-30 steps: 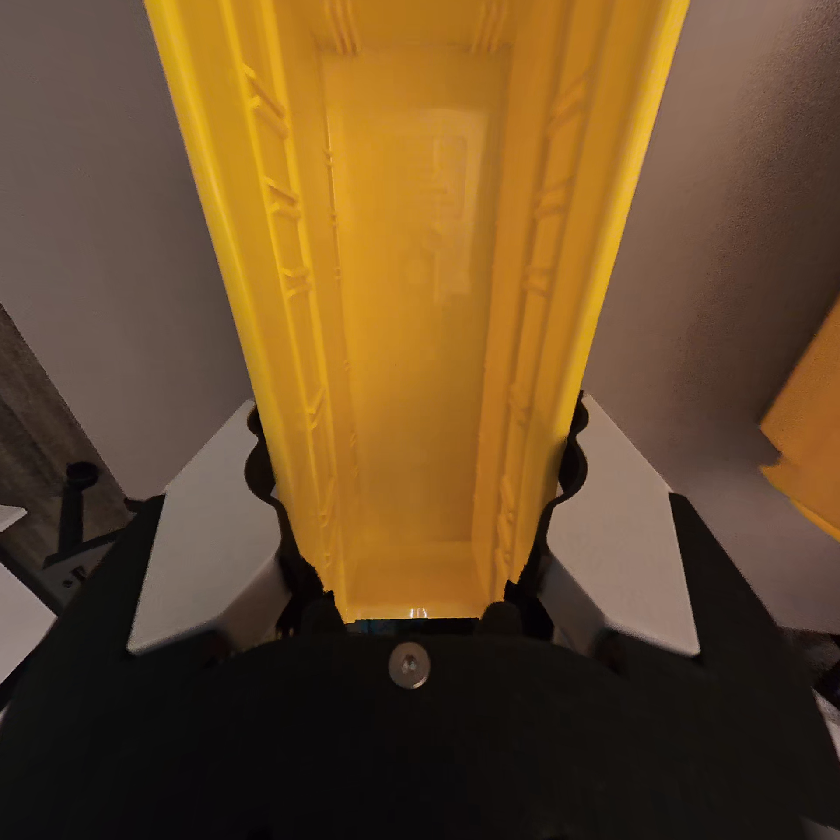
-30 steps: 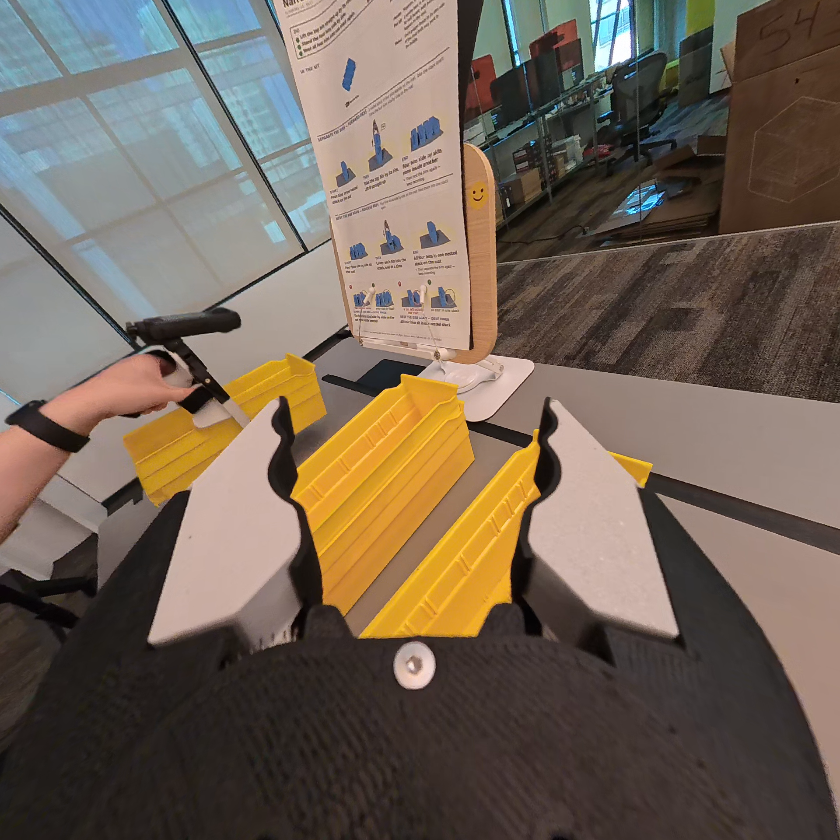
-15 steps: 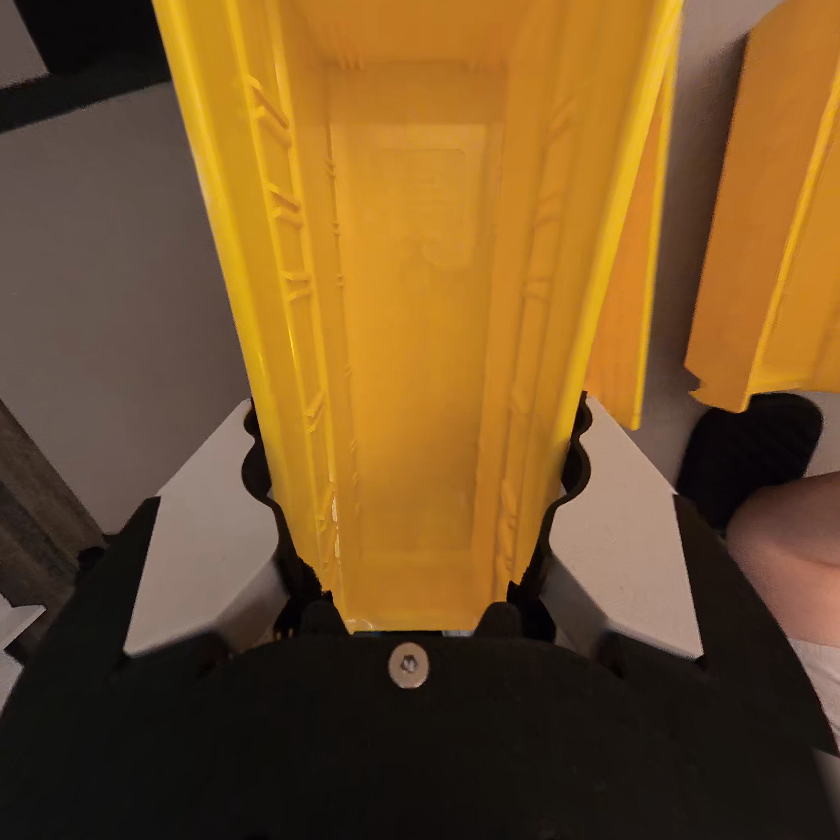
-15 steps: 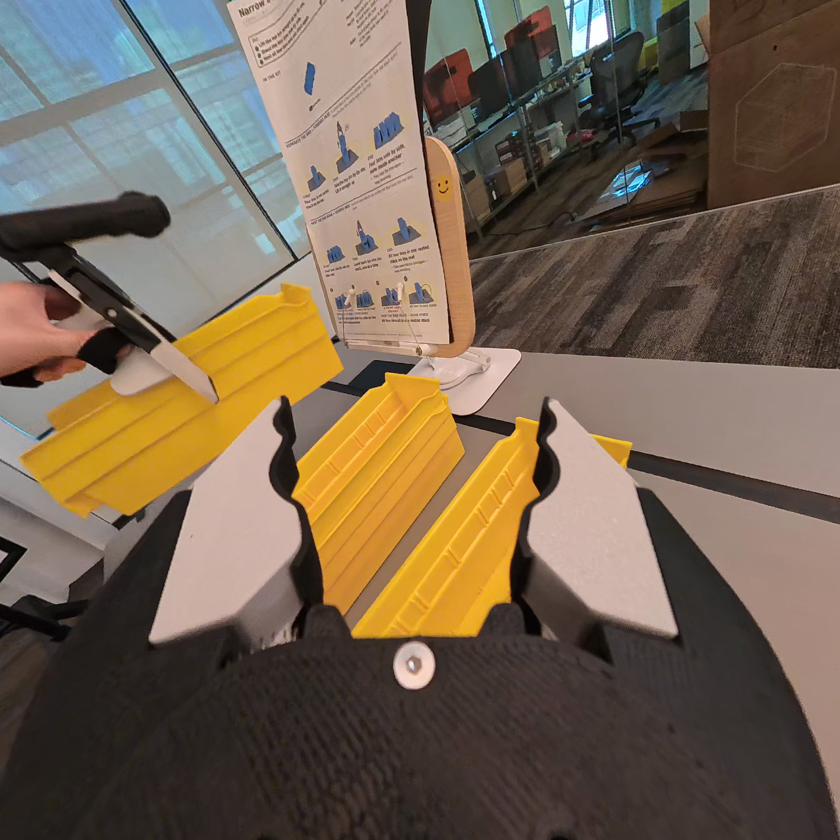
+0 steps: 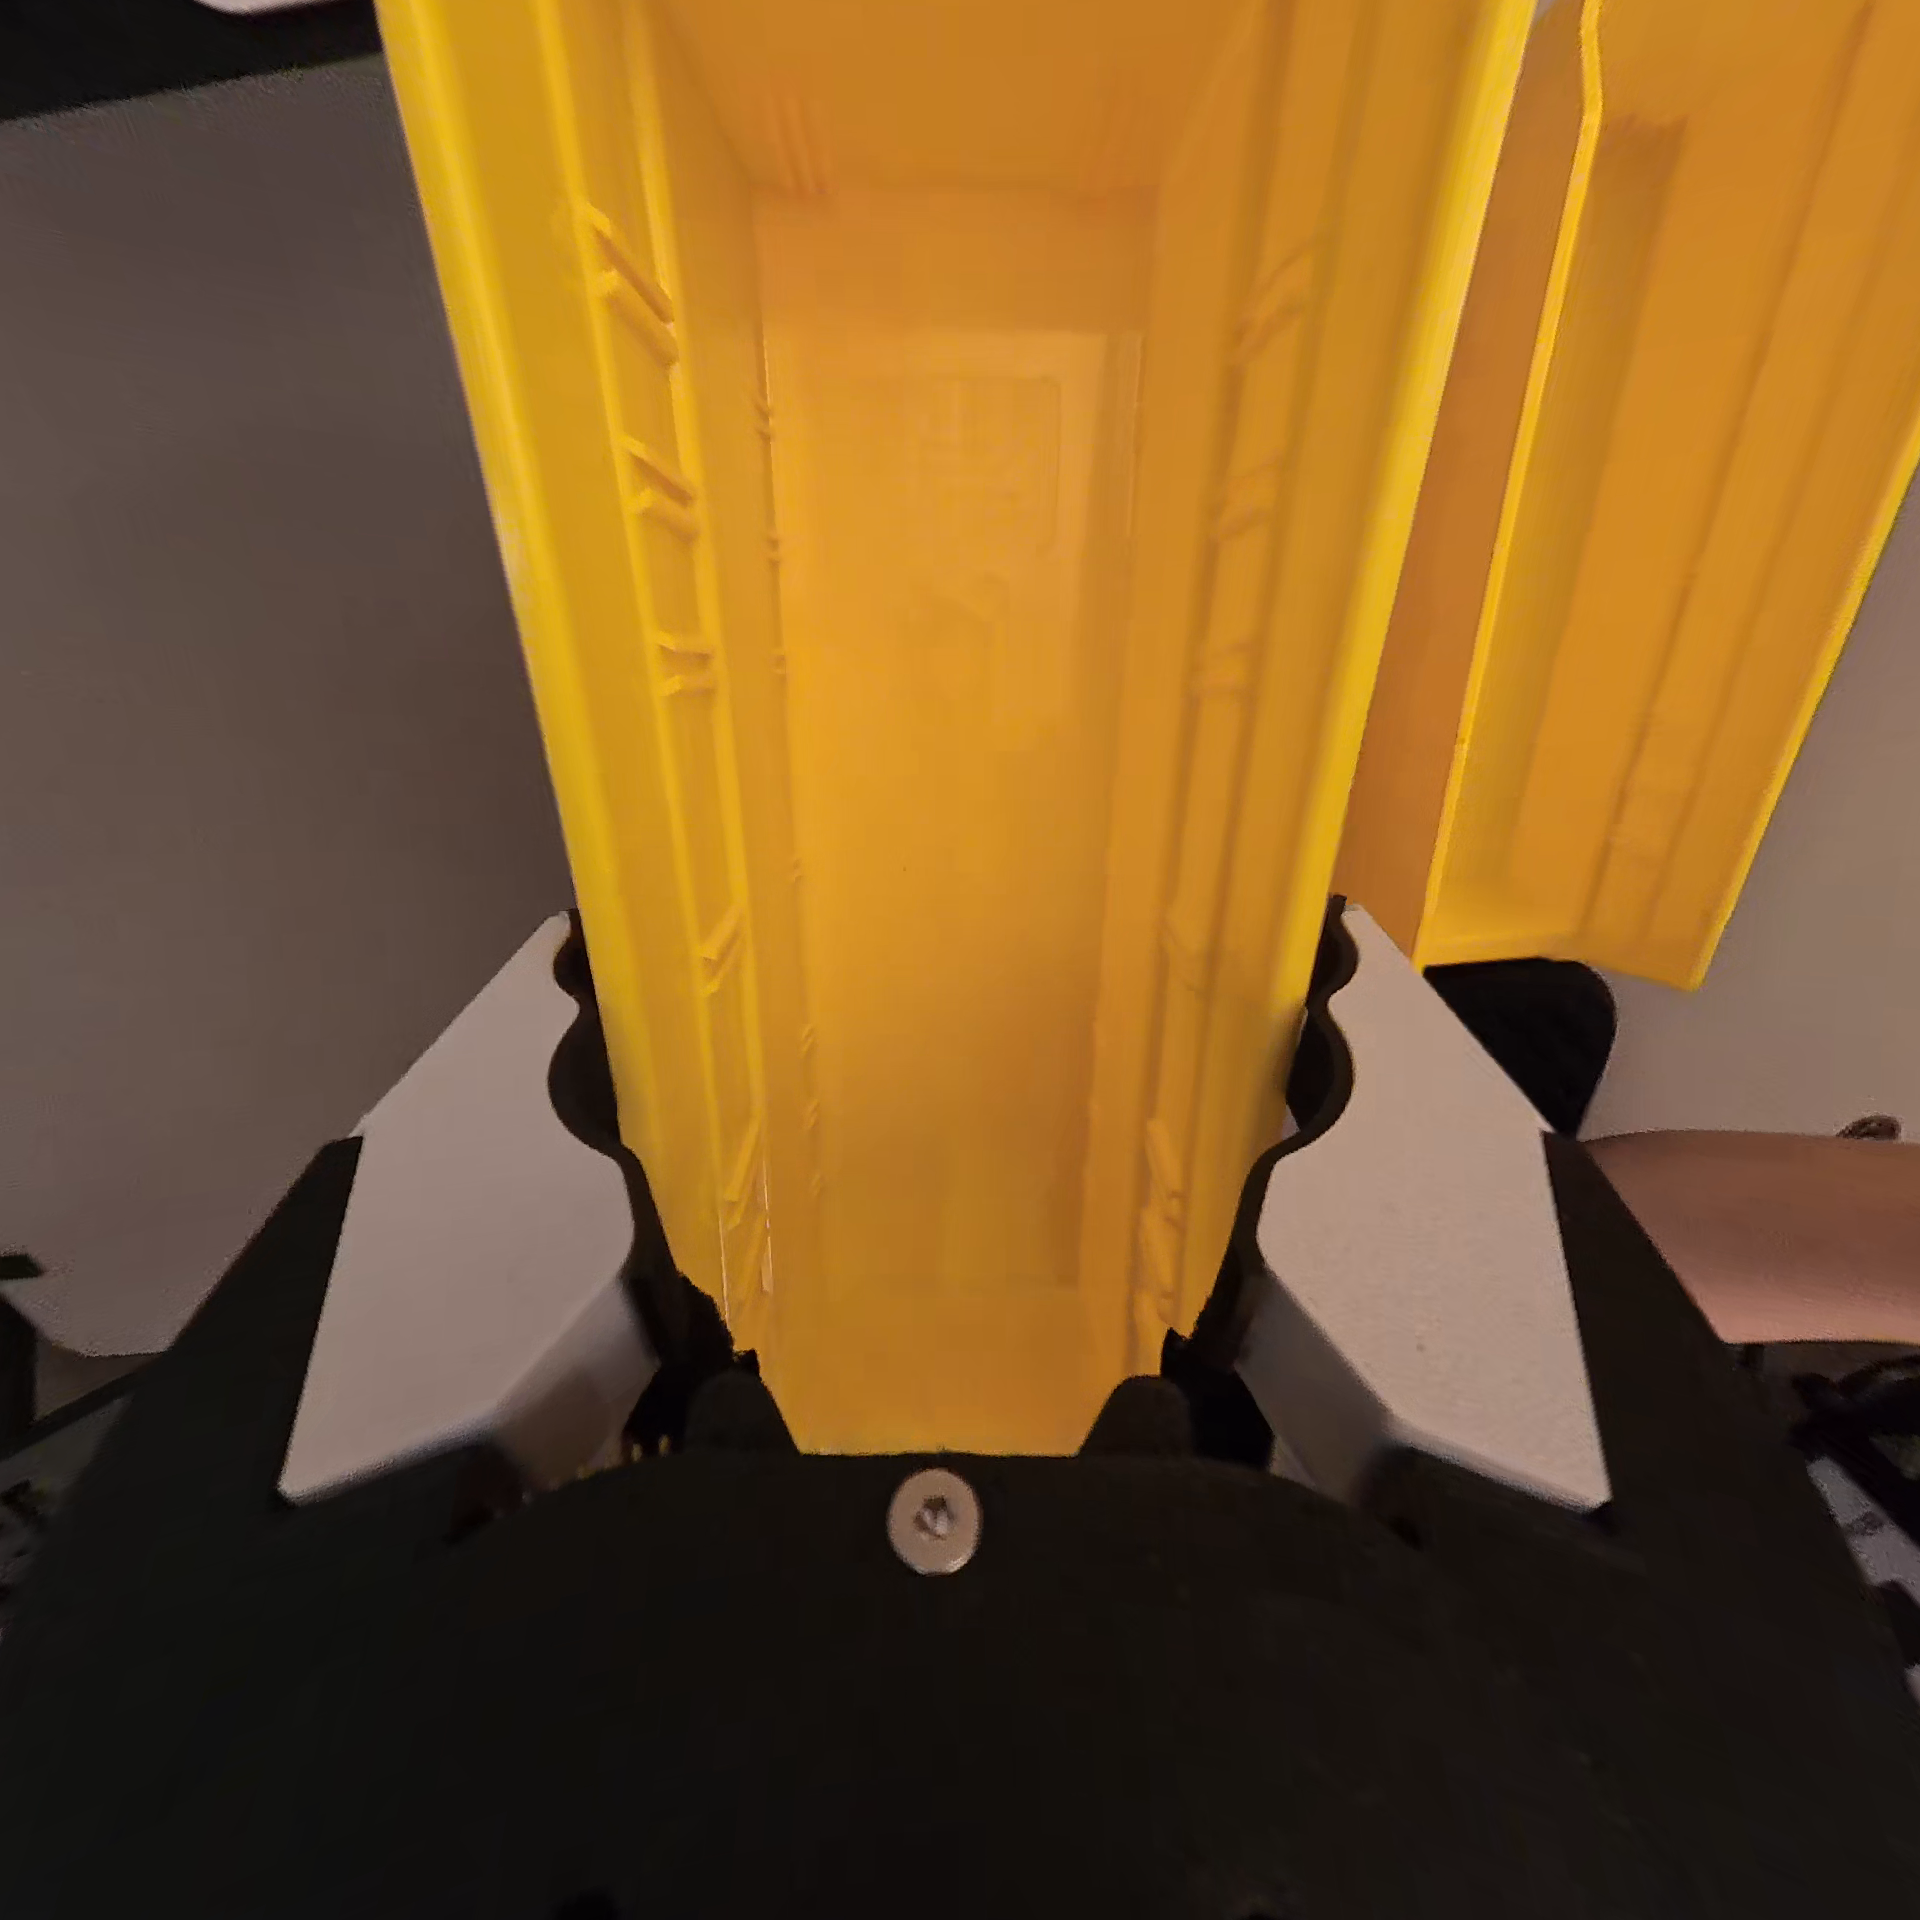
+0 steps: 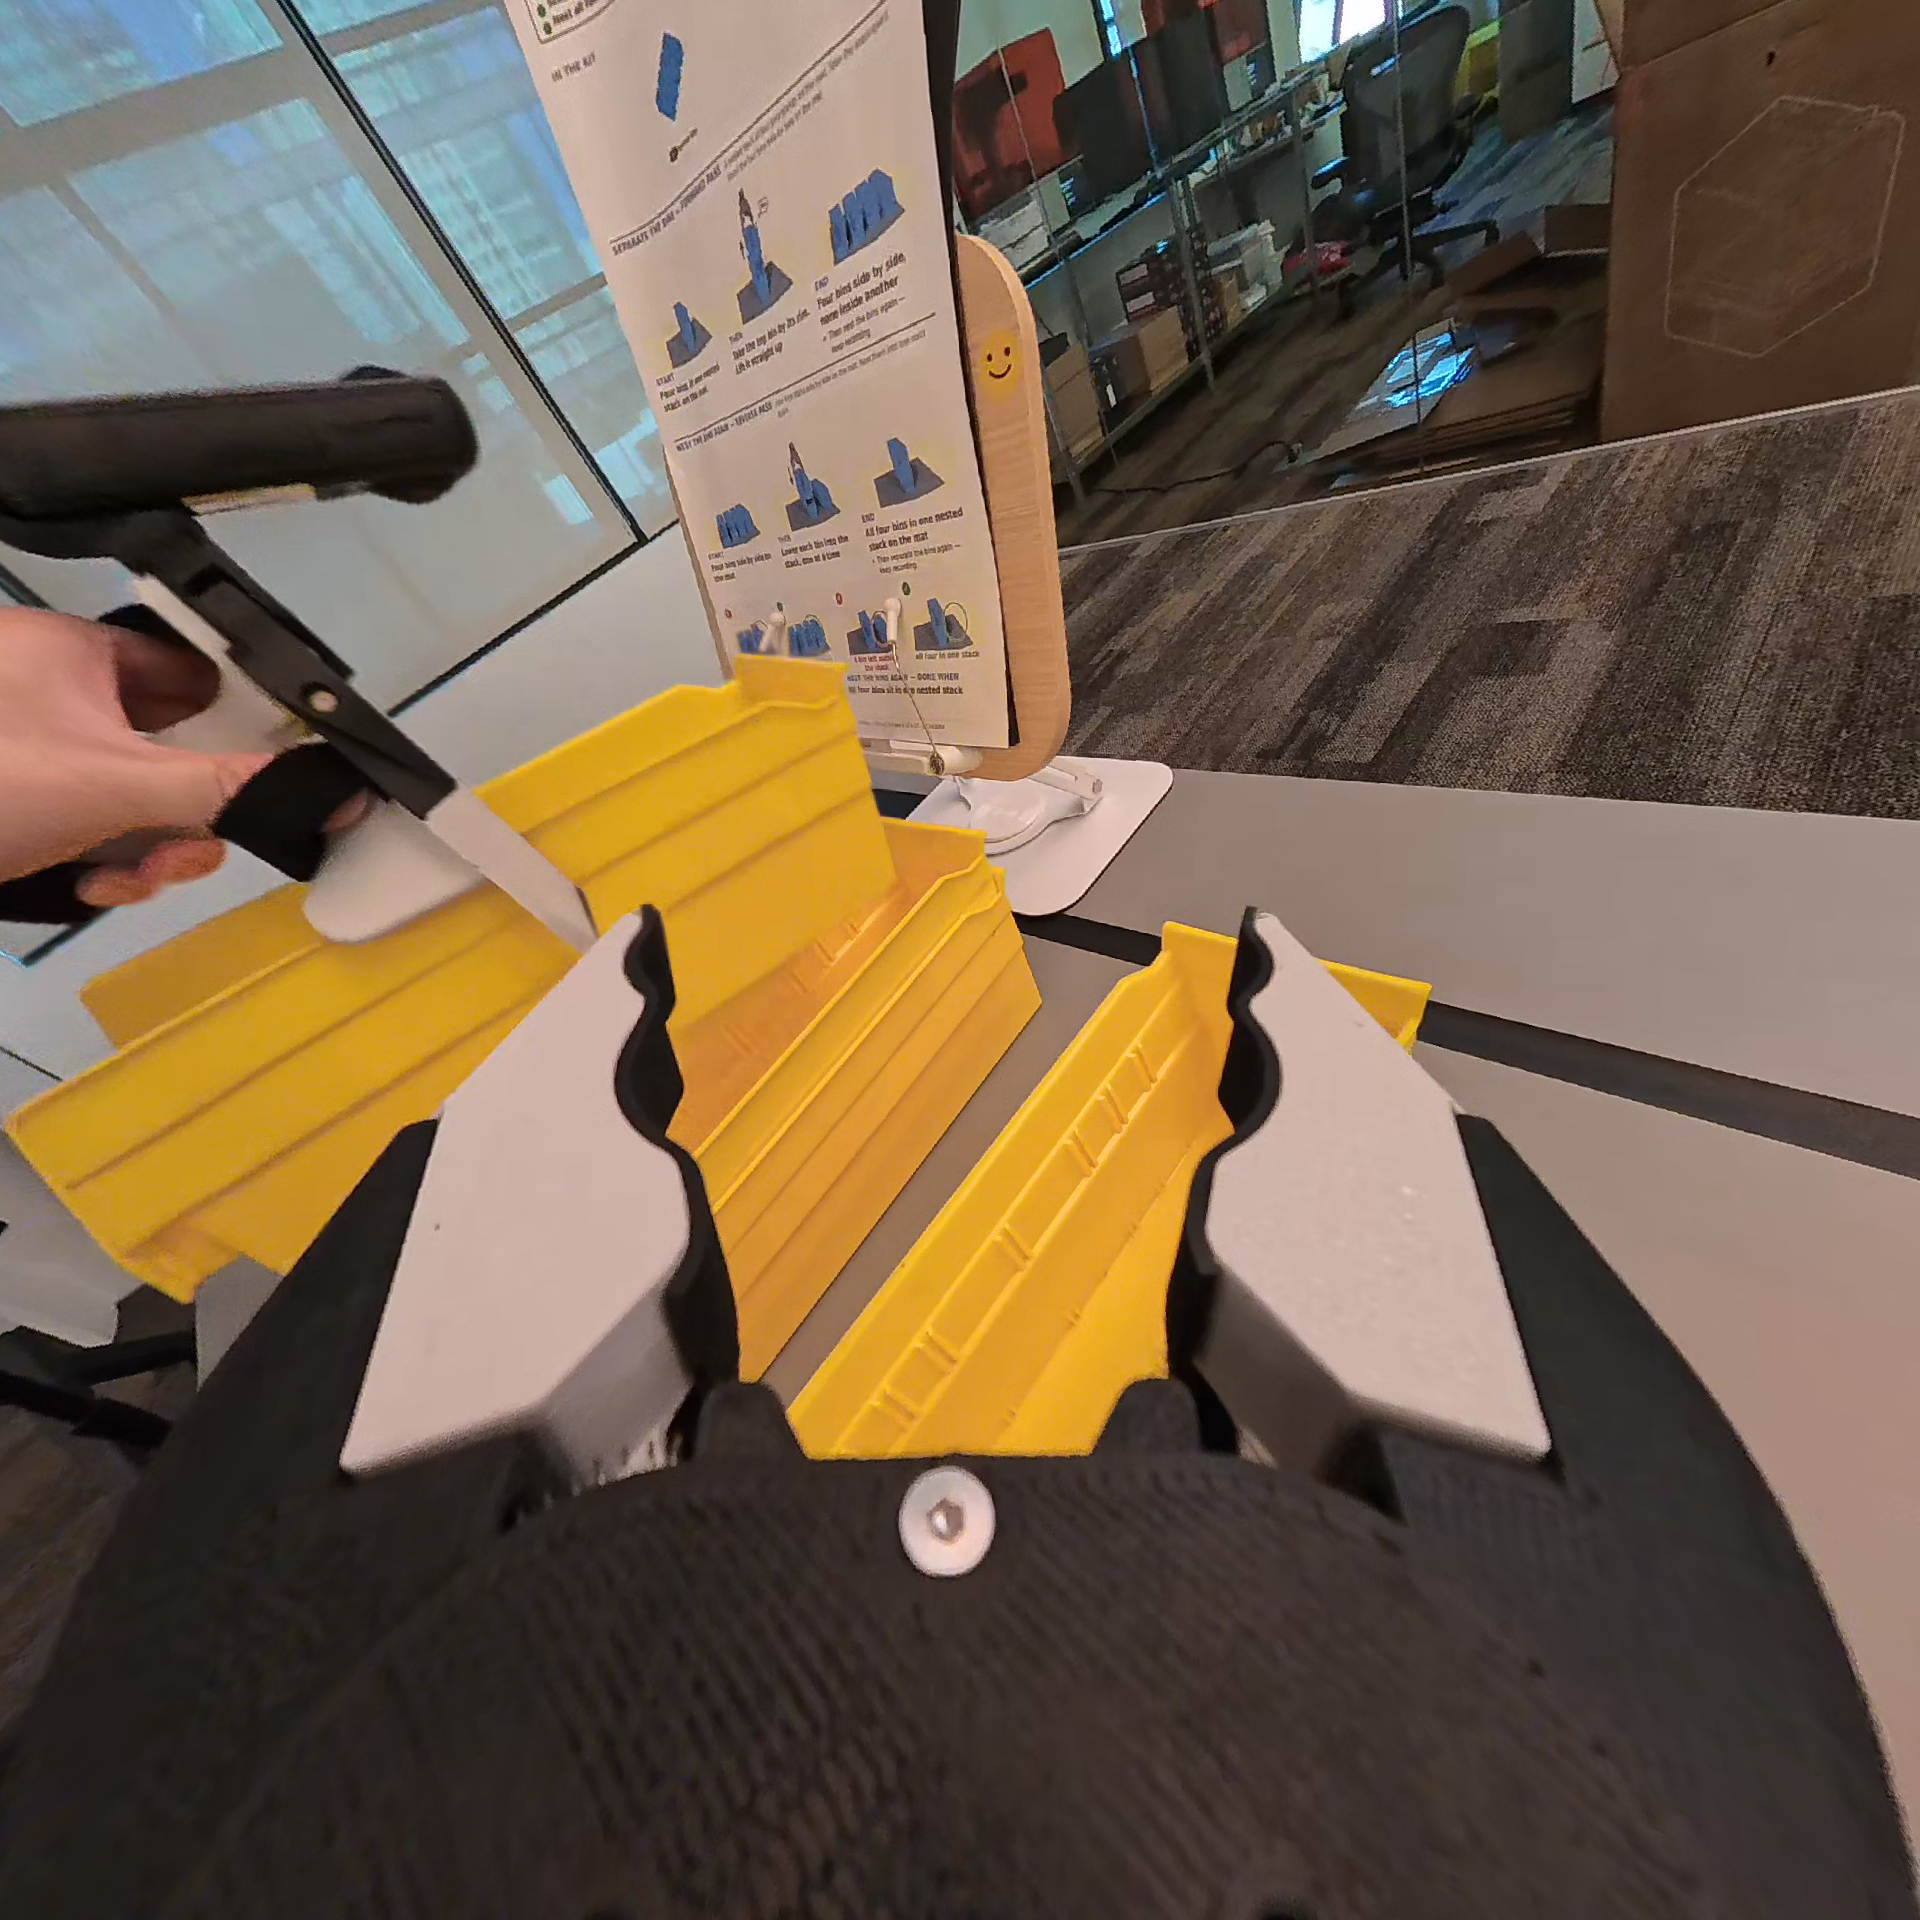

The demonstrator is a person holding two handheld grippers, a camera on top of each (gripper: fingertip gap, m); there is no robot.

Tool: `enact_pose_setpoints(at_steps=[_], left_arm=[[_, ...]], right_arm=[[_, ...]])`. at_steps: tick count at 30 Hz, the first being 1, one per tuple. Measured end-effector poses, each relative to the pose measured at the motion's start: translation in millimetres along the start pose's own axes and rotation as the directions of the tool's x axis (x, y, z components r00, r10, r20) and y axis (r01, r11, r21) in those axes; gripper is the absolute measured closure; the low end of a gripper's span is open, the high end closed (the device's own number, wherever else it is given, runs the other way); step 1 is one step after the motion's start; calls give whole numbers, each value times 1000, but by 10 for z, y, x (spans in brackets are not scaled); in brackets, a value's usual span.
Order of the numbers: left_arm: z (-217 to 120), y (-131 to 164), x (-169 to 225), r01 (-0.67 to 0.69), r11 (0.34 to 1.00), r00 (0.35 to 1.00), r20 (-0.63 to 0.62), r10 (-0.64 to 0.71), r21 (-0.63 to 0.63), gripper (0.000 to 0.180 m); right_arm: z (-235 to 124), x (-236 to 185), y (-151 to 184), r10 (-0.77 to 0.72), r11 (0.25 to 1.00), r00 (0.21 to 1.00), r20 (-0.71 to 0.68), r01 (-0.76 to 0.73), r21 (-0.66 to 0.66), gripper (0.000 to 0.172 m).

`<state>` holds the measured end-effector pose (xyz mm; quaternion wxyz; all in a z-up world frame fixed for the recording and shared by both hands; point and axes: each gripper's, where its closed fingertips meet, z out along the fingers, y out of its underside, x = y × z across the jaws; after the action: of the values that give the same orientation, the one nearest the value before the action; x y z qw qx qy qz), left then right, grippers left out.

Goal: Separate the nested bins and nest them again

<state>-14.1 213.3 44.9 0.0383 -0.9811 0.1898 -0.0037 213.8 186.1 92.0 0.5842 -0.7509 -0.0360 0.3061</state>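
While the left gripper (image 5: 940, 997) clamps a long yellow bin (image 5: 935, 644) across its width, both pads pressed on the outer walls, the bin runs straight ahead from between the fingers with its open top toward the camera. Half a second ago it hung clear of the others; now its far end tips down into a second yellow bin (image 6: 883, 1039) that stands on the grey table (image 6: 1558, 987) ahead of the right gripper's left finger, and that second bin shows just right of the held one in the left wrist view. The held bin has swung nearer, filling more of the right wrist view's left side.

The right gripper (image 6: 940, 1060) stands open with nothing in its grasp, as before, hovering above a third yellow bin (image 6: 1039, 1247) that lies on the table below its right finger, the gap between the two standing bins running under its jaws.

The left hand (image 6: 94, 748), farther left and higher, wraps the gripper's black handle, knuckles up, angling the tool down and to the right.

Beyond the bins, an instruction sheet on a wooden stand (image 6: 1013, 499) rises from the table.
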Motion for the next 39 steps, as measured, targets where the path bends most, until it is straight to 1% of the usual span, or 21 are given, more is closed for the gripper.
enact_pose_setpoints(at_steps=[4,6,10,15,16,17,22,32,33,39], left_arm=[[241,-29,125,82,996,995,-63,-83,-28,47],[336,-30,132,110,993,991,-72,-112,-34,47],[434,-42,68,126,992,991,-43,-127,-23,48],[615,-64,65,152,988,986,-69,-154,-27,48],[648,-78,64,155,988,985,-71,-156,-24,49],[671,-102,59,148,989,987,-67,-149,-14,57],[832,-107,78,144,989,988,-52,-145,-28,55],[926,-216,44,155,986,983,-106,-147,69,54],[942,-212,46,153,986,984,-105,-145,69,52],[937,-247,35,137,984,985,-125,-122,114,49]], right_arm=[[-19,13,-13,13,1000,1000,10,-13,7,65],[-28,14,-25,19,1000,1000,17,-19,14,65],[-31,9,-23,24,1000,999,29,-25,14,65],[-66,33,-39,36,999,999,31,-37,25,65],[-71,41,-42,39,999,999,31,-40,28,65],[-73,46,-43,42,999,999,31,-43,28,65],[-46,69,-17,48,999,998,30,-49,17,65],[-11,45,11,42,999,999,31,-42,4,65],[-10,44,11,42,999,999,31,-42,4,65],[9,46,28,44,999,999,31,-44,-3,65]])
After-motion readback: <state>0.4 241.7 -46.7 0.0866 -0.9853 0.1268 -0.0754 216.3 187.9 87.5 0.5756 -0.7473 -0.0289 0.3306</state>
